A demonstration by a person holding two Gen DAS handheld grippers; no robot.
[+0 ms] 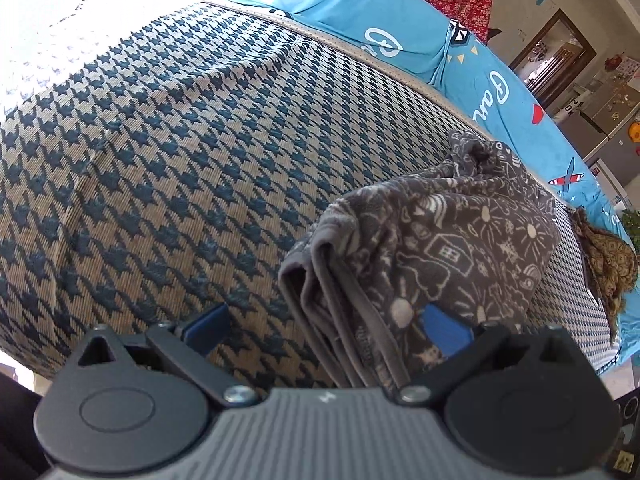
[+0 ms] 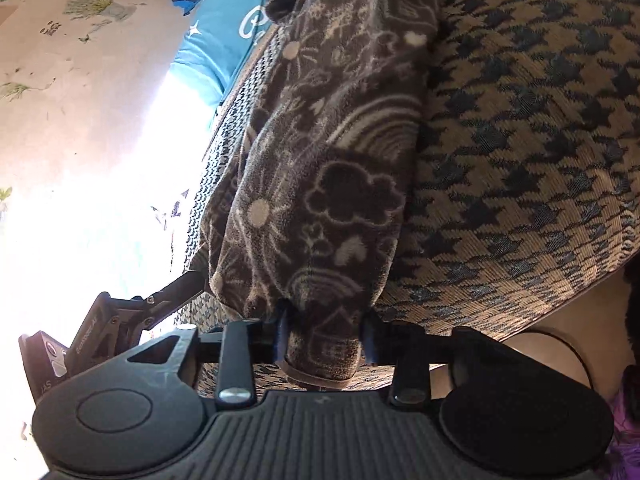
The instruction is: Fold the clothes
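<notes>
A dark grey garment [image 1: 436, 248] with a white doodle print lies folded in several layers over a houndstooth mattress [image 1: 168, 152]. My left gripper [image 1: 324, 332] is open, its blue pads wide apart, and the garment's folded edge hangs between them without being pinched. In the right wrist view the same garment [image 2: 332, 152] stretches away from the camera. My right gripper [image 2: 326, 340] is shut on the garment's near end, blue pads pressing both sides. The left gripper's body [image 2: 104, 332] shows at the lower left of that view.
A blue printed sheet [image 1: 400, 24] covers the far side of the bed. A brown patterned cloth [image 1: 608, 264] lies at the mattress's right end. A floral wall [image 2: 60, 80] is left of the bed, and the bed's near edge [image 2: 500, 320] drops off.
</notes>
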